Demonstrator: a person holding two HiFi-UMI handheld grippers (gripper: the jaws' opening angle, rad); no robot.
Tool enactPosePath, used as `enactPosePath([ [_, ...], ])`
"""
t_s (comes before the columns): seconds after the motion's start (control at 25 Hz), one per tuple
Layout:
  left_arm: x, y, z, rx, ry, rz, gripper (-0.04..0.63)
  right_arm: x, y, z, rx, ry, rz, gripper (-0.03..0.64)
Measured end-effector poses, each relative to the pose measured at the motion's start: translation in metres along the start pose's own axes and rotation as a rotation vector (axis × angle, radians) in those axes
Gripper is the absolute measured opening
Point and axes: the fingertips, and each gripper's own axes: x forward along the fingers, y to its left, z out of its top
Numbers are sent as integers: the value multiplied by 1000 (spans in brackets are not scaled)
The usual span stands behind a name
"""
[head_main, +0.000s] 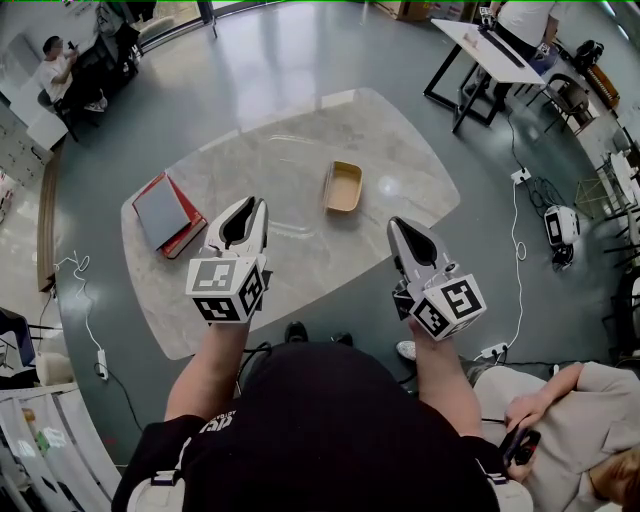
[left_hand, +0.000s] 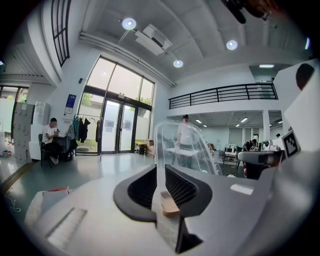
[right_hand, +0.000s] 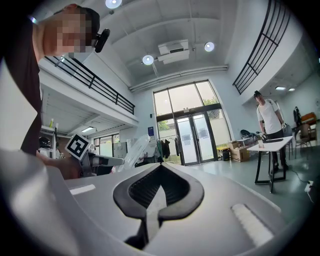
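tan tray (head_main: 343, 188) lies bare on table (head_main: 300, 150); left gripper (head_main: 256, 205) pinches clear plastic (left_hand: 182, 145).

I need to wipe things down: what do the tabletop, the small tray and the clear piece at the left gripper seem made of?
Tabletop: stone or stone-look laminate, glossy, pale with veining. Tray: likely wood or cardboard, matte tan. Clear piece between the left gripper's jaws: probably thin plastic; the room shows through it.
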Motion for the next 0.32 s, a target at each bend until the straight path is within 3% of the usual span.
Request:
enactPosePath([
  [0.32, -2, 4, -1, 1, -3, -6, 54, 3, 4, 0, 1, 3, -6, 11],
])
